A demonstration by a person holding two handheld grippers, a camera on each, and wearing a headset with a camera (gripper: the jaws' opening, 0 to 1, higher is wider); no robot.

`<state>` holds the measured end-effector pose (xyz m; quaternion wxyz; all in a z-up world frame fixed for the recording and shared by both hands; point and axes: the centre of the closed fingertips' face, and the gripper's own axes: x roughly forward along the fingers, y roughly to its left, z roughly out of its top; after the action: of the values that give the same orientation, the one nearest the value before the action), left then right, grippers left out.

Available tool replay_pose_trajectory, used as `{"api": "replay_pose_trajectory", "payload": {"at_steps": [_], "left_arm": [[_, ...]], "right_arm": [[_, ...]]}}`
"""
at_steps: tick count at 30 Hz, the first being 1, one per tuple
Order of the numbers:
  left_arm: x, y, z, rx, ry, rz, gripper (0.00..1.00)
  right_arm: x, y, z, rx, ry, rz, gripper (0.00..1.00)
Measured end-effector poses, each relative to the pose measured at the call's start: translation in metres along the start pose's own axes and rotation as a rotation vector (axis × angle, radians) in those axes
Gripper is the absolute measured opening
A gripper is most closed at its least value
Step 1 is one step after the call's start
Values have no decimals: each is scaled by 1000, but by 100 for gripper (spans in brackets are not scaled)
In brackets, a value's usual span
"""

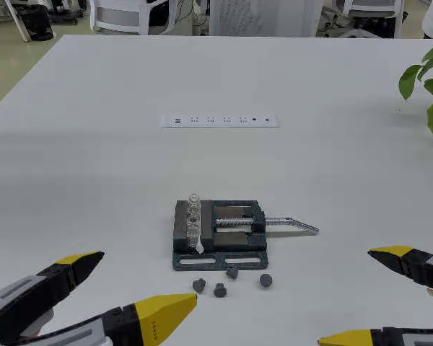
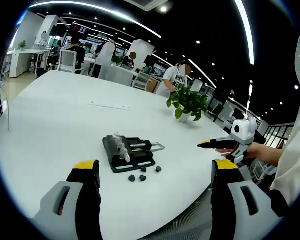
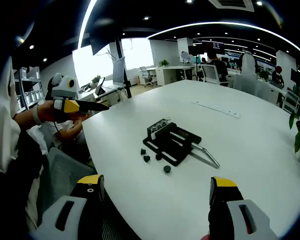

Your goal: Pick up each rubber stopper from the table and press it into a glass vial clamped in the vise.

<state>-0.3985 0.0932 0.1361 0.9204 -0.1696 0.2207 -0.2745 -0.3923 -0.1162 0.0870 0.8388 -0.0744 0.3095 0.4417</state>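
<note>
Both wide open and empty at the near table (image 1: pixel 94 166) edge: left hand-held gripper (image 1: pixel 148 275), right hand-held gripper (image 1: pixel 345 295). Four stoppers (image 1: pixel 220 290) cluster just before the vise (image 1: pixel 238 234), vials (image 1: pixel 194 216) clamped inside. Risk: jaws could scatter neighbouring stoppers; off-axis press could crack glass.

Open-plan office (image 2: pixel 115 55), white table (image 1: pixel 94 144)

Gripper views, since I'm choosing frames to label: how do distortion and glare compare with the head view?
Head view: straight lines, even light, vials and stoppers sharp. Left gripper view: fisheye-curved table, streaking ceiling lights, vise small. Right gripper view: same curvature, blown-out window.
</note>
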Motion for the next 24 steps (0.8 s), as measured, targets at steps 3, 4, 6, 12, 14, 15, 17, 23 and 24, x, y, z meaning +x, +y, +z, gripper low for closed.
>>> {"api": "replay_pose_trajectory", "payload": {"at_steps": [3,4,6,12,14,15,17,23,24], "left_arm": [[-3,2,0,-20,-16,0,89],[-3,0,0,-24,-20,-12,87],[-5,1,1,-27,-28,-11,83],[-7,2,-3,-11,-19,2,89],[-6,3,-4,-15,-23,7,93],[-5,2,-6,-8,-16,7,94],[-4,0,-7,1,-8,-1,95],[1,-3,-14,41,35,-15,99],[2,-3,-14,47,40,-16,99]], "right_arm": [[0,2,1,7,-4,1,81],[0,2,1,7,-2,1,81],[1,3,1,3,-2,2,79],[7,6,7,-13,-12,13,79],[9,6,8,-26,-10,14,80],[10,6,8,-34,-6,14,82],[11,6,8,-44,0,17,83],[12,4,7,-66,13,24,85],[12,3,7,-70,16,23,84]]}}
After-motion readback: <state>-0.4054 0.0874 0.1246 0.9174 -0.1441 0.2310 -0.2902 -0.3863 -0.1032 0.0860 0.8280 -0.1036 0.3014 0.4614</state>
